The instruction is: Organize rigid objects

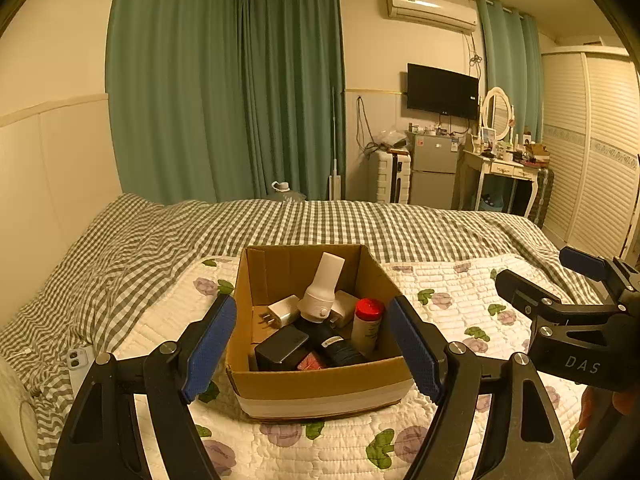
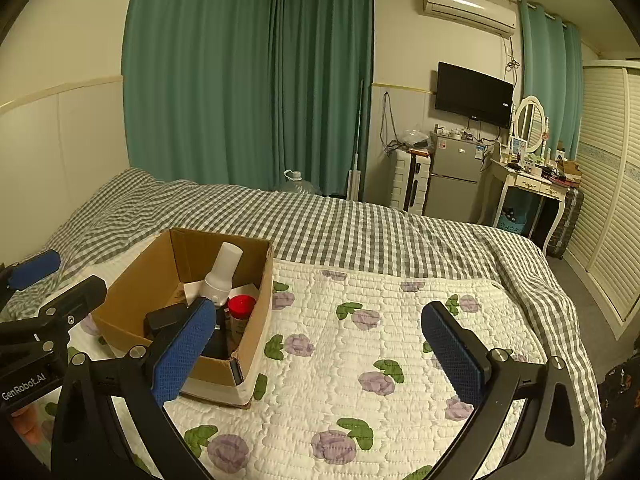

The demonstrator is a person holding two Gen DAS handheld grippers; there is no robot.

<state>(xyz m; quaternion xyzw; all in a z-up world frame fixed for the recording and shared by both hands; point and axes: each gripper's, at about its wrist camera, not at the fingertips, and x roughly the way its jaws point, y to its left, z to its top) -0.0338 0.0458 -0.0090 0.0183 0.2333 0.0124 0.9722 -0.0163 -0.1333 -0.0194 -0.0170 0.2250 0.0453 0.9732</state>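
On bed quilt (image 2: 400, 304), cardboard box (image 1: 320, 380) already holds rigid items: white bottle (image 1: 322, 292), red-capped jar (image 1: 367, 326), chargers, dark glossy block. Looks mostly packed; phone (image 1: 78, 364) near left, still outside. You hold left tool (image 1: 312, 344) wide, empty, straddling box; right tool (image 2: 320, 356) wide, empty, over soft padded quilt.

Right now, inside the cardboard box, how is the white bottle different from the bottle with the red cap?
The white bottle is all white, with a wide base and a long narrow top; the red-capped bottle is a plain pale cylinder with a label. The white bottle leans and reaches nearly to the rim of the cardboard box; the red-capped bottle is shorter and stands almost upright against the right wall. Both are in the box, untouched by either gripper.
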